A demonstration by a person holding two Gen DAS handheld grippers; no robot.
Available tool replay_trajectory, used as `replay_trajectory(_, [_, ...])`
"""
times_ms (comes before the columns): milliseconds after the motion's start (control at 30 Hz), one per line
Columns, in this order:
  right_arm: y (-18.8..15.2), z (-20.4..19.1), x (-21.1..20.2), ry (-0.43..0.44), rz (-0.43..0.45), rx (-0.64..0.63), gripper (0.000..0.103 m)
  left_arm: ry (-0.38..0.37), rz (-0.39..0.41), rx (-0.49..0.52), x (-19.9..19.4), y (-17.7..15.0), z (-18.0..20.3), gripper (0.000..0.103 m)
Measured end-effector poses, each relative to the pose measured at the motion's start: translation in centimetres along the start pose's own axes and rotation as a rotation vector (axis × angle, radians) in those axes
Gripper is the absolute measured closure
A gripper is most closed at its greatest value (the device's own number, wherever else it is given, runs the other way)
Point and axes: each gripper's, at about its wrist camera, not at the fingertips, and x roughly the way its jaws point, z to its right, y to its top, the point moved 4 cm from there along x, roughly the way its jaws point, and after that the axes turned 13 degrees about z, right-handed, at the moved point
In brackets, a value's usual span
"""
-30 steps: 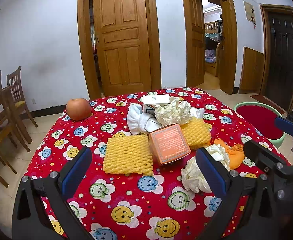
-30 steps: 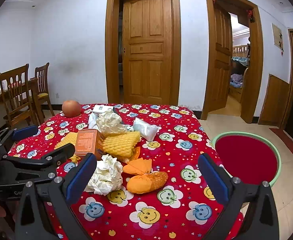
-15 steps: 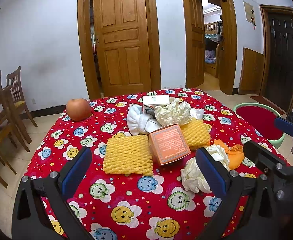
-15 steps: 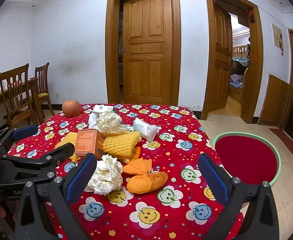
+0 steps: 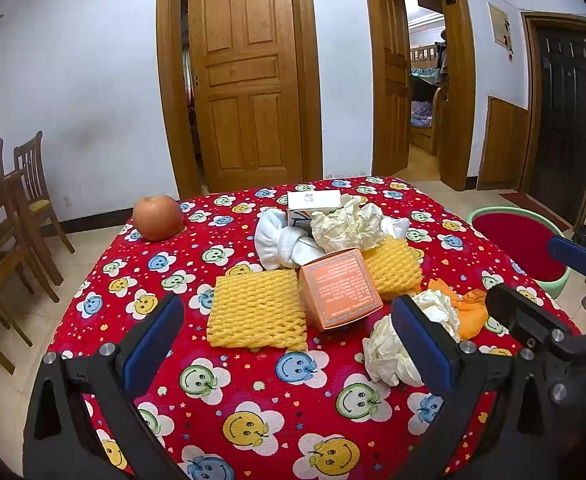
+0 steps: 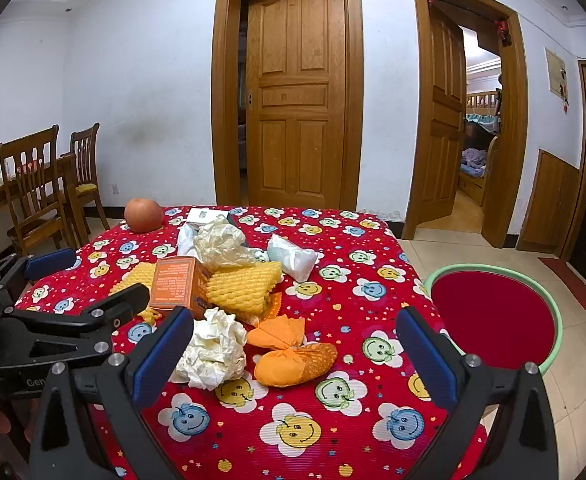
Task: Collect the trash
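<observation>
Left gripper level above near table edge, jaws wide apart, holding nothing. Right gripper same pose, jaws spread, empty. Trash heap mid-table: ribbed yellow foam net, glossy orange carton tilted at 1 o'clock of it, crumpled white paper, soft orange wrapper. Round red basin, green rim, on floor at 3 o'clock.

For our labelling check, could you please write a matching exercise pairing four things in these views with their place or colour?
Things:
1. apple
2. basin
3. orange box
4. left gripper

Descriptions:
A. on the floor beside the table
B. open, holding nothing
C. near the table's far left corner
D. between two yellow foam nets

Pairs: 1-C, 2-A, 3-D, 4-B
</observation>
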Motion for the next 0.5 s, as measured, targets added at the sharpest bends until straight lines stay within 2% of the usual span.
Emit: replay_trajectory(500, [-0.05, -0.09, 0.02, -0.001, -0.001, -0.002, 0.000, 0.001, -0.001, 0.000, 0.00, 0.00, -0.03, 0.002])
